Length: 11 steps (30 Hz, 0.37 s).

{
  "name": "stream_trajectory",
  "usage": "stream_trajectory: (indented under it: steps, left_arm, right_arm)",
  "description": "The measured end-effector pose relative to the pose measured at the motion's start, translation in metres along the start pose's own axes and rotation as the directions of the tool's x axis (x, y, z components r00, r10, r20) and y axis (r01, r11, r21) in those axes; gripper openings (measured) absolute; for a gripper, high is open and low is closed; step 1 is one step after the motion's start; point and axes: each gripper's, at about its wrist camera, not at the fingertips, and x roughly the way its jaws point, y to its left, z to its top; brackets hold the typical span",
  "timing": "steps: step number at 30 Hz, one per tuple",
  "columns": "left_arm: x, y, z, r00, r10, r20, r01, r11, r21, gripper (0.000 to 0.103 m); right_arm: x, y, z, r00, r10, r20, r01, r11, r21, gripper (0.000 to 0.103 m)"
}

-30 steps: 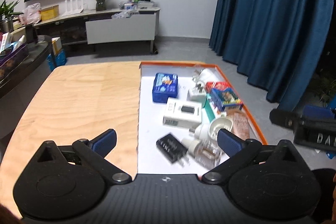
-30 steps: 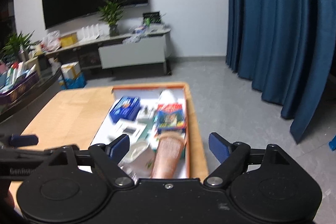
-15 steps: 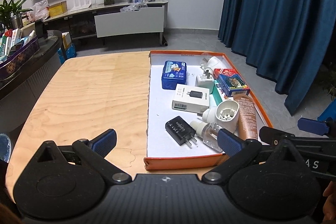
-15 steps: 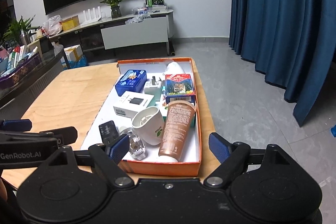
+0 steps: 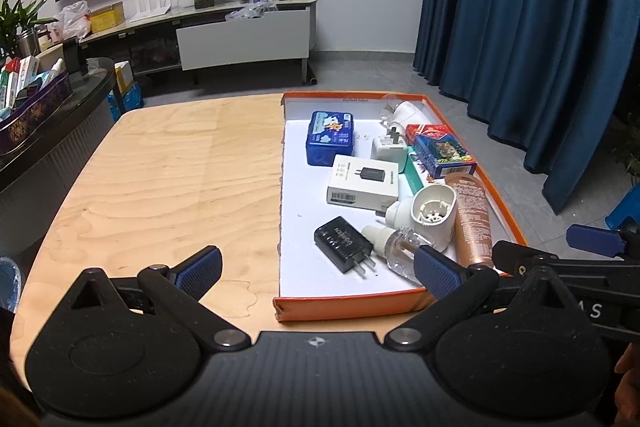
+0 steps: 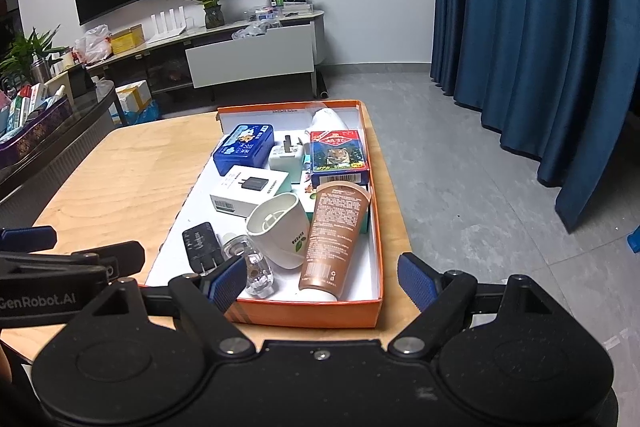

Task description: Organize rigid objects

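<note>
Both grippers, left [image 5: 316, 273] and right [image 6: 322, 281], gape wide, empty, hovering just short of the orange tray [image 5: 352, 305] on the wooden table [image 5: 172, 187]. Tray holds one blue tin [image 5: 330, 137], one white charger box [image 5: 363, 181], one black plug [image 5: 344, 245], one brown tube [image 6: 334, 235], one tiger-print box [image 6: 338, 157], two white adapters probably. Only the right view shows the green logo on the white holder [image 6: 282, 231].

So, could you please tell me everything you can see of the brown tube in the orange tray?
The brown tube is a glossy, coppery squeeze tube, plastic by its look, printed with fine white text. It lies flat along the right side of the orange tray, its flat crimped end pointing away and its white cap towards the near wall. Its left side rests against the white cup-shaped plug-in unit, and its far end overlaps a teal box. Neither hand-held gripper touches it.
</note>
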Motion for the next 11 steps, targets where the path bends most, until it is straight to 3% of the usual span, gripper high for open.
stream_trajectory:
  steps: [11]
  left_arm:
    - [0.0055, 0.0018, 0.0007, 1.000, 0.001, -0.027, -0.001, 1.000, -0.004, 0.103]
  right_arm:
    - [0.0009, -0.0003, 0.0000, 1.000, -0.006, -0.005, 0.006, 1.000, 0.000, 0.097]
